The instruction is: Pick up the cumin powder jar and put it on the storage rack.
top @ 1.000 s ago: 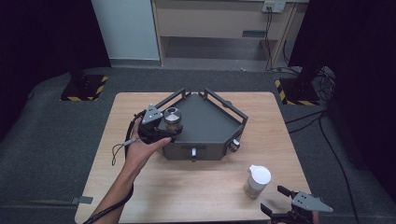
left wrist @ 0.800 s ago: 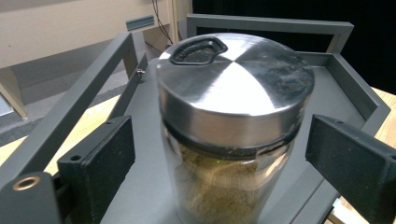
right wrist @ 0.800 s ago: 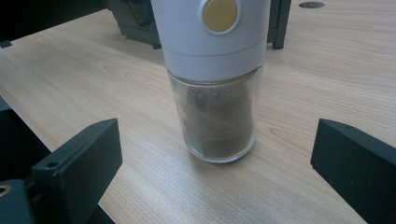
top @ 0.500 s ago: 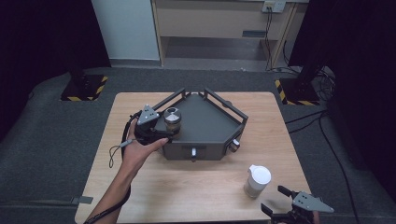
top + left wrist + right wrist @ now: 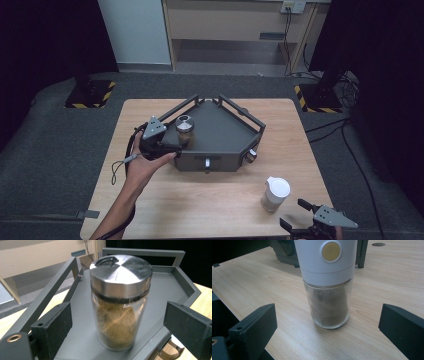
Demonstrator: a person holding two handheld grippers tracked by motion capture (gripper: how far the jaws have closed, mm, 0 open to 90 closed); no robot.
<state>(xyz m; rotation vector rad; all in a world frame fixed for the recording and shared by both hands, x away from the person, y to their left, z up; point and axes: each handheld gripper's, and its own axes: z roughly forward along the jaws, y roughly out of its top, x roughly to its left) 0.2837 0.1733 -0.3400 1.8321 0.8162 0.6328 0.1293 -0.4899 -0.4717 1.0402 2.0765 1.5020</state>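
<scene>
Room: dark all around, with a pale cupboard (image 5: 240,22) at the back and a grey floor under the wooden table (image 5: 165,200).
Tray: a dark grey metal tray (image 5: 225,135) with low rails sits in the middle of the table.
Spice jar: a glass jar with a shiny metal lid (image 5: 120,300) stands upright on the tray, near its left corner. It holds brown powder.
Left gripper: the left gripper (image 5: 175,146) is at the tray's left edge. Its black jaws are wide apart, one on each side of the jar, and do not touch it.
Grinder: a glass grinder with a white top (image 5: 275,194) stands on the bare table, in front of the tray and to the right.
Right gripper: the right gripper (image 5: 300,217) waits near the table's front edge, just beside the grinder. Its jaws are apart too, and hold nothing.
Step now: it looks like the left gripper is lined up to take the jar.
Next move: the jaws need to close gently on the glass, below the lid, and keep the jar straight so it does not tip over.
</scene>
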